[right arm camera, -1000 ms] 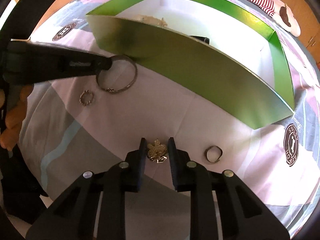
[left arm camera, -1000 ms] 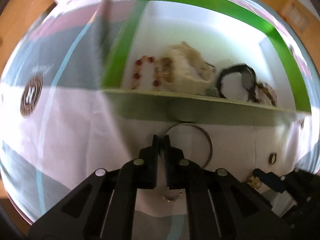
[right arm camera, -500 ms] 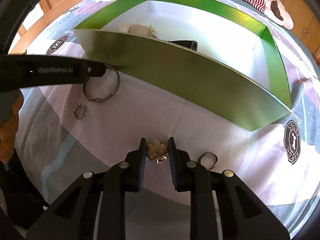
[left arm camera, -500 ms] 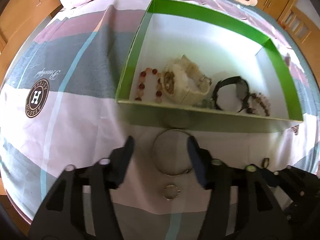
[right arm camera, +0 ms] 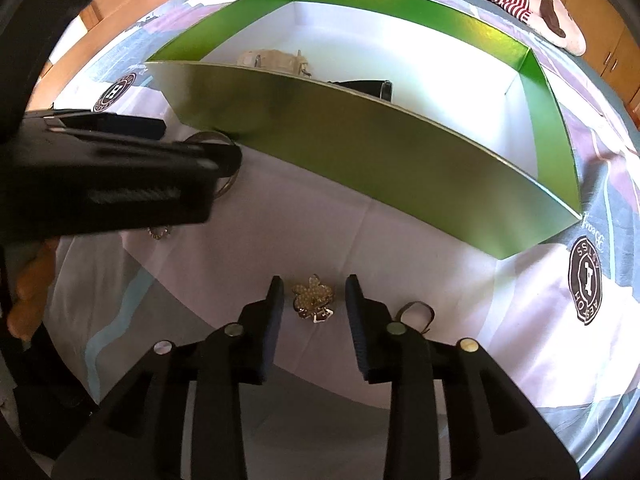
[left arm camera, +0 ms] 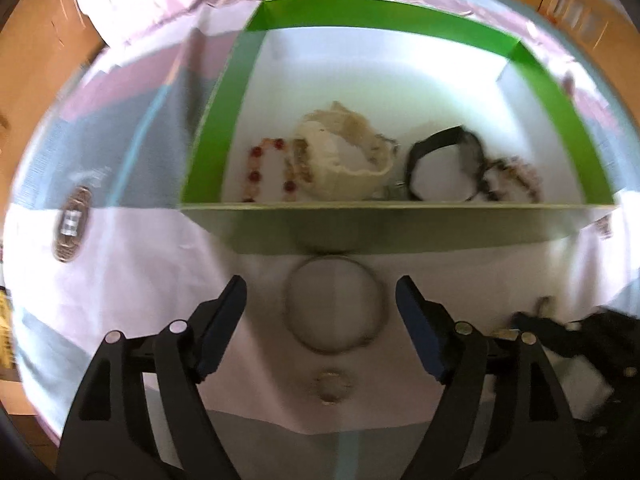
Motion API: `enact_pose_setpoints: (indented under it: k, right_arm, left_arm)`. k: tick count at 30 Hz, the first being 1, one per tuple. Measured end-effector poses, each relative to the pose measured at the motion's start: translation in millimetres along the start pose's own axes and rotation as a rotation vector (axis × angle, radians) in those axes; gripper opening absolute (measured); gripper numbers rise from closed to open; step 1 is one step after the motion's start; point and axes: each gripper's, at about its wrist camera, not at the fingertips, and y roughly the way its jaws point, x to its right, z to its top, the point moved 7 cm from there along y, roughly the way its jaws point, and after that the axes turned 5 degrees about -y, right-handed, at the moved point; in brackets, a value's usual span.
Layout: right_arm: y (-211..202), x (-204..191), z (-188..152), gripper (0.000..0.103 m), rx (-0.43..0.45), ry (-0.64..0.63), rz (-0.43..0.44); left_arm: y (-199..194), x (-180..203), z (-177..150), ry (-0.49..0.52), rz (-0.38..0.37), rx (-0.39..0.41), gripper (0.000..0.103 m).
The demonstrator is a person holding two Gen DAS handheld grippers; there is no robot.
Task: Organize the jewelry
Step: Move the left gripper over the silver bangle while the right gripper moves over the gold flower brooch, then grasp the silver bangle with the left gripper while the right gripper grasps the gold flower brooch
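The bangle (left arm camera: 335, 305) lies flat on the bedspread (left arm camera: 120, 264) just before the green box (left arm camera: 400, 226), between the left gripper (left arm camera: 320, 300), whose jaws have just been opening and stand clear of it. The brooch (right arm camera: 313, 299) lies between the right gripper (right arm camera: 314, 300), jaws also just opening, untouched.

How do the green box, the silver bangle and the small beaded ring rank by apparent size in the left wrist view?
1. Green cardboard box, by far the largest.
2. Silver metal bangle.
3. Small beaded ring, smallest, though it lies nearest the camera.
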Motion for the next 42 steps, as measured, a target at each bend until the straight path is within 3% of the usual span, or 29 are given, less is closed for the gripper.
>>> enact_pose_setpoints:
  k: [5, 10, 12, 14, 17, 19, 22, 25, 30, 32, 34, 42]
  right_arm:
    - [3.0, -5.4, -1.4, 0.036, -0.002, -0.012, -0.002]
    - [5.0, -9.8, 1.3, 0.036, 0.003, -0.030, -0.018]
    - [4.9, -10.9, 2.1, 0.036, 0.005, -0.030, -0.015]
    - [4.5, -12.0, 1.5, 0.036, 0.008, -0.034, -0.015]
    - [3.5, -12.7, 0.0, 0.036, 0.008, -0.038, -0.016]
    - [2.1, -12.8, -0.8, 0.035, 0.009, -0.042, -0.017]
    - [0.4, -14.6, -0.8, 0.023, 0.015, -0.049, -0.019]
    - [0.5, -14.2, 0.1, 0.022, 0.018, -0.045, -0.021]
    - [0.1, -12.8, -0.7, 0.022, 0.016, -0.044, -0.020]
    - [0.4, -13.0, -0.8, 0.022, 0.014, -0.044, -0.019]
    - [0.7, -12.6, -0.7, 0.022, 0.012, -0.043, -0.018]
    - [1.3, -13.3, -0.5, 0.022, 0.008, -0.045, -0.017]
  left_arm:
    - [0.4, -11.9, -0.6, -0.041, 0.037, -0.005, 0.080]
    - [13.9, -14.7, -6.0, -0.041, 0.038, -0.067, 0.080]
    - [14.1, -12.8, -10.2, -0.032, 0.022, -0.074, 0.071]
    - [10.3, -9.3, -12.1, -0.023, 0.005, -0.062, 0.050]
    - [8.2, -3.1, -12.0, -0.001, -0.007, -0.055, 0.029]
    - [7.6, -0.3, -13.4, 0.002, -0.016, -0.056, 0.025]
    - [5.9, 5.1, -15.6, 0.016, -0.018, -0.055, 0.019]
    - [4.6, 8.0, -15.5, 0.016, -0.019, -0.054, 0.014]
    - [4.5, 4.4, -15.6, 0.005, -0.017, -0.059, 0.019]
    - [5.1, 1.7, -14.5, 0.006, 0.001, -0.056, 0.038]
    - [10.4, -5.7, -9.3, -0.002, -0.001, -0.060, 0.044]
    - [14.0, -7.7, -11.3, 0.007, -0.010, -0.082, 0.047]
